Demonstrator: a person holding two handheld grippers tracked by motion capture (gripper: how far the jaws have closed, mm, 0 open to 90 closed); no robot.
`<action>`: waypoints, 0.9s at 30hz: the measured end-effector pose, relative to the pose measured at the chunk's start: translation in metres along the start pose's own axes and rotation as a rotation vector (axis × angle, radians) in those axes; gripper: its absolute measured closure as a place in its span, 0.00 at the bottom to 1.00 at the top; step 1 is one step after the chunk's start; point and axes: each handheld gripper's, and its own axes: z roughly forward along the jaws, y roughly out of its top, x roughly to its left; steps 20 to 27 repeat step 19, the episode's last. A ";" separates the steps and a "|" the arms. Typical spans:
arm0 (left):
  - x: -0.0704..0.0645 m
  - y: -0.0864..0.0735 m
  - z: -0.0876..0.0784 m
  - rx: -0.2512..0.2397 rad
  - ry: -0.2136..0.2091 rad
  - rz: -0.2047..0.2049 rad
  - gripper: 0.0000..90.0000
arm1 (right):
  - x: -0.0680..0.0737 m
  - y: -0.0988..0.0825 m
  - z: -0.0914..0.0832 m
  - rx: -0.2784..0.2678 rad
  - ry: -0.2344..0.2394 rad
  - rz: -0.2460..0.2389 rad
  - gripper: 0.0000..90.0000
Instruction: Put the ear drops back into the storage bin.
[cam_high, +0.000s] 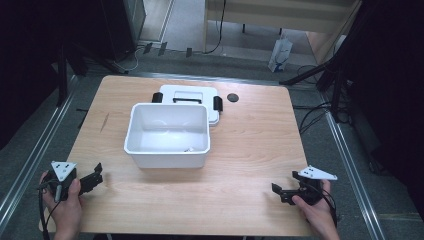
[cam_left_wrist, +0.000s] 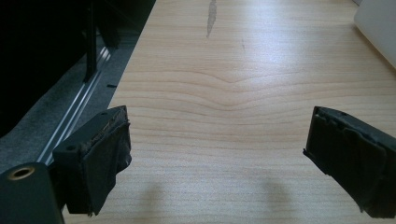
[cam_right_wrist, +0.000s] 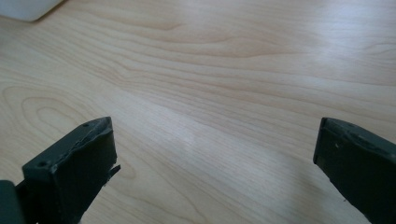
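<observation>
A white open-topped plastic bin (cam_high: 167, 150) stands in the middle of the wooden table (cam_high: 250, 150), with a small pale object (cam_high: 189, 149) on its floor. Its white lid (cam_high: 190, 94) with black clasps lies flat just behind it. My left gripper (cam_high: 98, 173) rests low at the table's front left corner, jaws wide apart over bare wood (cam_left_wrist: 217, 135). My right gripper (cam_high: 278, 193) sits at the front right, pointing left, open with only wood between its jaws (cam_right_wrist: 215, 140). A corner of the bin shows in the left gripper view (cam_left_wrist: 378, 23) and in the right gripper view (cam_right_wrist: 28, 7).
A small black disc (cam_high: 232, 97) lies on the table right of the lid. A dark streak (cam_left_wrist: 212, 16) marks the wood at the left. Metal rails (cam_high: 30, 150) run along both sides of the table, and a white bag (cam_high: 280, 52) stands on the floor behind.
</observation>
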 end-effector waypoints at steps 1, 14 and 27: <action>0.000 0.000 0.000 -0.001 0.001 0.000 0.08 | 0.001 -0.004 -0.002 -0.027 -0.016 0.006 0.00; -0.001 0.000 0.000 -0.001 0.007 0.007 0.08 | 0.000 -0.018 -0.014 -0.213 -0.188 0.101 0.00; -0.001 0.000 0.000 -0.001 0.008 0.008 0.08 | -0.001 -0.017 -0.013 -0.193 -0.176 0.110 0.00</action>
